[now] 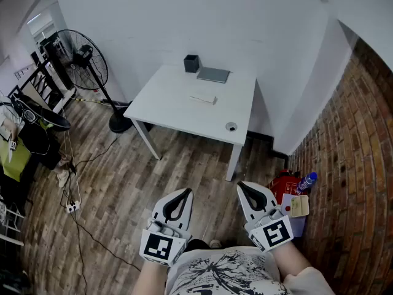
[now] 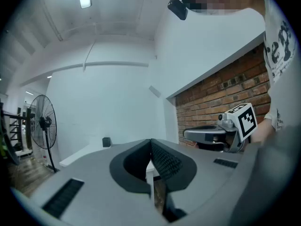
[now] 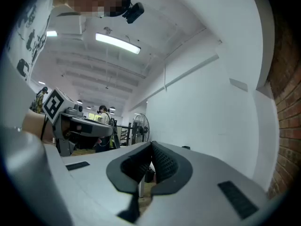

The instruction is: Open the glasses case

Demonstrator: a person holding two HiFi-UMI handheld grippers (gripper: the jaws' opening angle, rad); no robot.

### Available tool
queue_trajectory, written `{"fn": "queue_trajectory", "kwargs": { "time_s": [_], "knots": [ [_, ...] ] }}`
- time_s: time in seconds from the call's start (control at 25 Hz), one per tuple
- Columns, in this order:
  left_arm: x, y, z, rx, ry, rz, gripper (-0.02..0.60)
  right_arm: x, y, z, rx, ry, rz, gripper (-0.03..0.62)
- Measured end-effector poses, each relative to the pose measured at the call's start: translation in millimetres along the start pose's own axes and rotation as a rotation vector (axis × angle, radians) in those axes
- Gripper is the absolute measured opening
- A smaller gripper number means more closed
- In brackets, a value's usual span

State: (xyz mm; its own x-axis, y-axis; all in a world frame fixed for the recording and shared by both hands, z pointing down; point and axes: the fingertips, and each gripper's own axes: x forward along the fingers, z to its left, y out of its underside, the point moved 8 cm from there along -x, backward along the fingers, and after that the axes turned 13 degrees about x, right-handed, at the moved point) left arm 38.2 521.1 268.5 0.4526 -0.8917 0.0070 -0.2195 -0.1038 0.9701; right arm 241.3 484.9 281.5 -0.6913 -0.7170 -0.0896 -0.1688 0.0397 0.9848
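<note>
A white table (image 1: 178, 112) stands some way ahead of me. At its far edge lies a flat grey case (image 1: 213, 74), beside a dark square cup (image 1: 191, 62). A thin white item (image 1: 202, 97) lies mid-table, and a small round object (image 1: 231, 126) sits near the front right corner. My left gripper (image 1: 186, 192) and right gripper (image 1: 240, 185) are held level over the wooden floor, well short of the table. The left gripper's (image 2: 150, 142) jaws are shut with nothing between them, and so are the right gripper's (image 3: 151, 145).
A standing fan (image 1: 83, 60) is left of the table, with cables and a power strip (image 1: 71, 206) on the floor. A red object (image 1: 282, 186) and a blue bottle (image 1: 306, 181) lie by the brick wall (image 1: 356, 165). A rack with clothes (image 1: 18, 140) fills the left edge.
</note>
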Motion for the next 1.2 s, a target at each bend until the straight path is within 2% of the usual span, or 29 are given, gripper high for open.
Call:
{"fn": "queue_trajectory", "kwargs": {
  "time_s": [0.08, 0.2, 0.4, 0.6, 0.64, 0.68, 0.72, 0.84, 1.2],
  "knots": [
    [1.3, 1.1, 0.2, 0.005, 0.005, 0.016, 0.013, -2.2, 5.5, -3.7, -0.016, 0.003, 0.054, 0.012],
    [3.4, 4.9, 3.0, 0.035, 0.025, 0.078, 0.012, -0.5, 8.2, -6.9, -0.023, 0.007, 0.079, 0.012],
    [15.1, 3.2, 7.0, 0.009, 0.019, 0.033, 0.013, 6.4, 10.2, -14.0, -0.005, 0.012, 0.088, 0.012],
    [21.7, 6.0, 17.6, 0.018, 0.03, 0.081, 0.014, 17.7, 9.9, -22.2, 0.05, 0.054, 0.047, 0.006],
    [22.8, 7.8, 20.6, 0.019, 0.033, 0.097, 0.012, 23.4, 10.0, -25.0, 0.058, 0.055, 0.041, 0.18],
    [24.0, 9.7, 23.7, 0.022, 0.039, 0.116, 0.012, 29.6, 10.4, -28.0, 0.061, 0.055, 0.042, 0.467],
    [25.6, 11.5, 26.6, 0.023, 0.041, 0.124, 0.014, 35.1, 10.9, -31.4, 0.058, 0.064, 0.046, 0.537],
    [32.4, 17.6, 37.8, 0.015, 0.041, 0.128, 0.014, 49.0, 13.1, -38.6, 0.027, 0.1, 0.07, 0.574],
    [87.2, 43.9, 108.3, 0.024, 0.087, 0.094, 0.012, 128.0, 27.7, -63.6, 0.064, 0.134, 0.105, 0.574]
  ]
}}
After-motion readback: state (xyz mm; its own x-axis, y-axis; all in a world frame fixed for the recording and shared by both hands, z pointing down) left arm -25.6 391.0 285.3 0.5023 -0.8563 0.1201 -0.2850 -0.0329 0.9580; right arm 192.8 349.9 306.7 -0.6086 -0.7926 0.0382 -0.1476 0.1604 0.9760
